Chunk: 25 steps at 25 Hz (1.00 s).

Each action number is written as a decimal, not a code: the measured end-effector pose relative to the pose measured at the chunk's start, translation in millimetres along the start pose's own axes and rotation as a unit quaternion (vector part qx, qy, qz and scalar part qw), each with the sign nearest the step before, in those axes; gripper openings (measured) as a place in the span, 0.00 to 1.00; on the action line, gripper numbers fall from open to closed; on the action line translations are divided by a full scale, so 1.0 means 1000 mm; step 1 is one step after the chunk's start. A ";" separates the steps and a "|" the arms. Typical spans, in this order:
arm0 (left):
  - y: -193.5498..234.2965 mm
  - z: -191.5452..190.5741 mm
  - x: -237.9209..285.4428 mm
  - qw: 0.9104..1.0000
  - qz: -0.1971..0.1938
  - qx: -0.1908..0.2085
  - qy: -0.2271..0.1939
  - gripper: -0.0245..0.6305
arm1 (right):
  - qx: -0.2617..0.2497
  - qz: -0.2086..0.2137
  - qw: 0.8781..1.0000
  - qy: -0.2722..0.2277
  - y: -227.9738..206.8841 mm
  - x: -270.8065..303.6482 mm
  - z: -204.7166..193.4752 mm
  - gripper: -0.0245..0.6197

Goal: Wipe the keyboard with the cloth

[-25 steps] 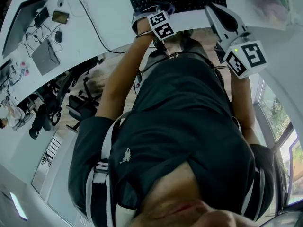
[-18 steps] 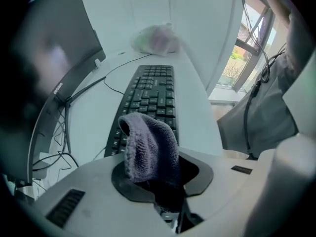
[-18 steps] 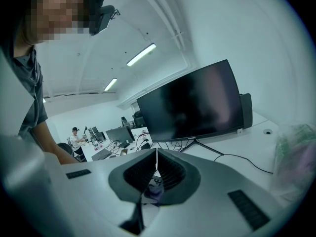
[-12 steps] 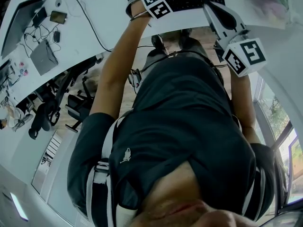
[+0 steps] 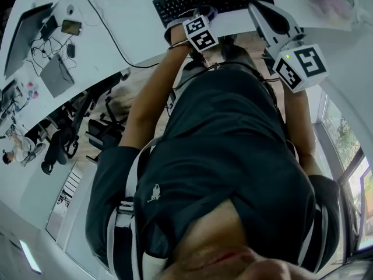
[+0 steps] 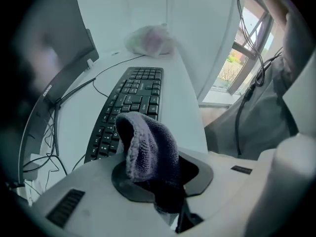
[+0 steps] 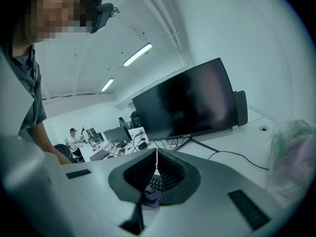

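The cloth [image 6: 148, 144], a grey-purple knitted rag, is pinched in the fingers of the left gripper [image 6: 158, 181]. It bunches up out of the dark opening in a thick fold that fills the lower middle of the left gripper view. Just beyond it the black keyboard [image 6: 132, 100] stretches away toward the upper middle of that frame. The cloth hangs over the keyboard's near end, though from here I cannot tell if it touches the keys. In the head view that gripper sits at the keyboard's near edge, at the top of the frame. The keyboard lies on a white table [image 6: 180, 98], and its cable runs off to the left under a dark monitor [image 6: 54, 78]. At the far end of the table, upper middle of the left gripper view, lies a crumpled clear plastic bag [image 6: 148, 39], and a window [image 6: 232, 63] shows on the right. The right gripper [image 7: 156, 162] has its fingers pressed together, with only a thin slit between the tips. A few keys and a scrap of purple show low in the gap behind them. In the head view it is held to the right of the left one, by the table's edge. In the right gripper view, a person [image 7: 74, 139] sits at another desk far back on the left, under ceiling strip lights [image 7: 137, 55].
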<state>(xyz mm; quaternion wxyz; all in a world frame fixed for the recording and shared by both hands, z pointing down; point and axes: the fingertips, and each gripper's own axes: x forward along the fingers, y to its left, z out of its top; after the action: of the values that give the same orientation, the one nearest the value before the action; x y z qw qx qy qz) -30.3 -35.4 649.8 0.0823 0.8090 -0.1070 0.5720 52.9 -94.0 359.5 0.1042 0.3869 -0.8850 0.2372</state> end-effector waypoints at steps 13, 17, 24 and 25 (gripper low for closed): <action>0.107 0.014 -0.016 0.998 0.051 -0.041 0.002 0.14 | 0.005 -0.005 1.000 0.002 -0.011 -0.005 -0.003 0.05; 0.061 0.014 -0.004 0.999 0.036 -0.020 0.008 0.14 | 0.010 -0.011 1.000 0.000 -0.020 -0.007 -0.005 0.05; 0.002 0.015 0.004 1.000 -0.004 -0.004 0.005 0.14 | 0.013 -0.008 1.000 0.001 -0.025 -0.005 -0.005 0.05; 0.004 0.016 0.005 1.000 -0.005 0.000 0.007 0.14 | 0.013 -0.007 1.000 0.001 -0.025 -0.005 -0.004 0.05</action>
<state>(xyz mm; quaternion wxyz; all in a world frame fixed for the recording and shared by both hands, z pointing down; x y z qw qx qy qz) -14.9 -43.6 649.2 0.0860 0.8054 -0.1027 0.5774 74.7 -103.5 369.9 0.1015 0.3940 -0.8792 0.2481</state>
